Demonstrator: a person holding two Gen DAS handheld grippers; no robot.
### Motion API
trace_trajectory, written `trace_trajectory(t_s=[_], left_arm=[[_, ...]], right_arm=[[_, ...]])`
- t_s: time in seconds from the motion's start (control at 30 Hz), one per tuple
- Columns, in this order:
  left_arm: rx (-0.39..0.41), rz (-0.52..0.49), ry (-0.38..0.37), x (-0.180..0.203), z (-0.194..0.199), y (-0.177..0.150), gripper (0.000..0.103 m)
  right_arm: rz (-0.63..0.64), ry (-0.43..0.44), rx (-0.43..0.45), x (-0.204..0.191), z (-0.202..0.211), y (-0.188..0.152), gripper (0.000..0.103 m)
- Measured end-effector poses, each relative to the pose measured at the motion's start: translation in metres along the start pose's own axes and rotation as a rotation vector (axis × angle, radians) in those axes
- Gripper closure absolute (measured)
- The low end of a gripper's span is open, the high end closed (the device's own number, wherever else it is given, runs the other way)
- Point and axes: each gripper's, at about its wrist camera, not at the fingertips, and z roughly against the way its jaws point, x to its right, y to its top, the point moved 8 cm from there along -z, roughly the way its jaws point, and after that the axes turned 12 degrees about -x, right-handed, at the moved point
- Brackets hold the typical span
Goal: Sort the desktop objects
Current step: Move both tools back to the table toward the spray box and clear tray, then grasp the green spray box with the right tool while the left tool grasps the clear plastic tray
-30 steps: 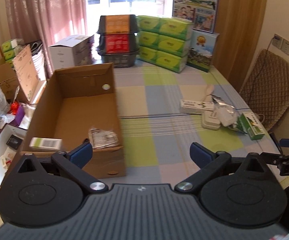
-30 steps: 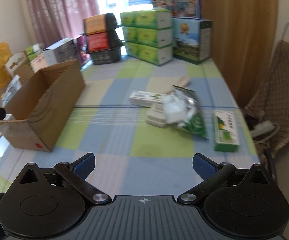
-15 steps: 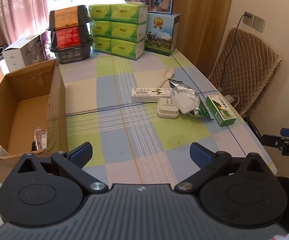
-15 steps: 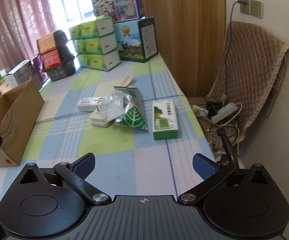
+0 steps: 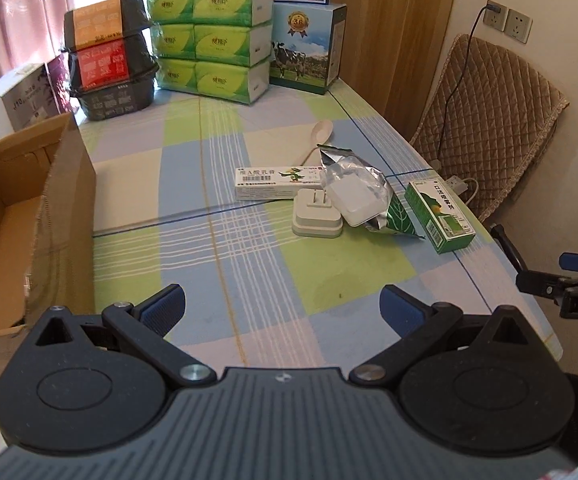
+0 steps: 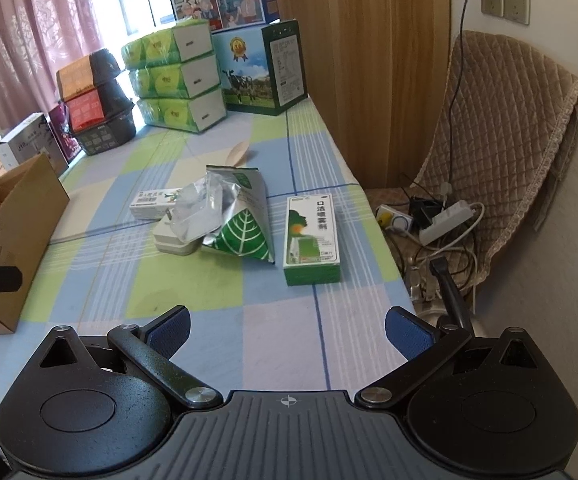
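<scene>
Loose items lie in a cluster on the checked tablecloth: a green spray box (image 5: 439, 215) (image 6: 313, 235), a foil leaf-print pouch (image 5: 373, 192) (image 6: 237, 216), a white plug adapter (image 5: 317, 216) (image 6: 175, 236), a long white tube box (image 5: 277, 178) (image 6: 153, 202) and a pale spoon (image 5: 319, 136) (image 6: 241, 151). An open cardboard box (image 5: 21, 208) (image 6: 13, 216) stands at the left. My left gripper (image 5: 283, 306) is open above the near table edge, well short of the cluster. My right gripper (image 6: 287, 330) is open too, the spray box ahead of it.
Stacked green tissue packs (image 5: 209, 40), a milk carton box (image 5: 309, 48) and black baskets (image 5: 109, 68) line the far end. A quilted chair (image 6: 501, 128) and a power strip with cables (image 6: 445, 220) sit off the table's right edge.
Both views have swung right, away from the cardboard box and toward the item cluster. The right gripper has come closer to the spray box. Both stay open.
</scene>
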Motion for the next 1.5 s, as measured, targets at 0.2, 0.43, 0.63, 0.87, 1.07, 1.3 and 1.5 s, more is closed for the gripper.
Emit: trace_trajectory(t_s=[0.2,0.43,0.63,0.87,1.07,1.3,1.5], left_arm=[[-0.022,-0.007,-0.019,0.015,-0.029,0.015,0.001],[-0.027,0.0,-0.047,0.027,-0.06,0.038,0.001],[-0.047,0.012,-0.059,0.034,-0.089,0.053,0.002],[-0.065,0.004,-0.093,0.045,-0.12,0.067,0.002],[-0.058,0.032,-0.129,0.055,-0.14,0.084,0.002],[-0.068,0.063,-0.151,0.063,-0.161,0.104,0.007],[-0.101,0.065,-0.14,0.069,-0.178,0.108,0.027]], right_arm=[[0.024,-0.01,-0.014,0.005,-0.024,0.017,0.002],[0.069,0.0,-0.025,0.01,-0.058,0.042,0.002],[0.085,-0.009,-0.055,0.022,-0.096,0.058,0.003],[0.062,0.0,-0.097,0.03,-0.134,0.067,0.009],[0.068,-0.005,-0.1,0.027,-0.151,0.068,0.019],[0.053,-0.05,-0.068,0.03,-0.156,0.063,0.047],[0.053,-0.062,-0.062,0.029,-0.154,0.06,0.049]])
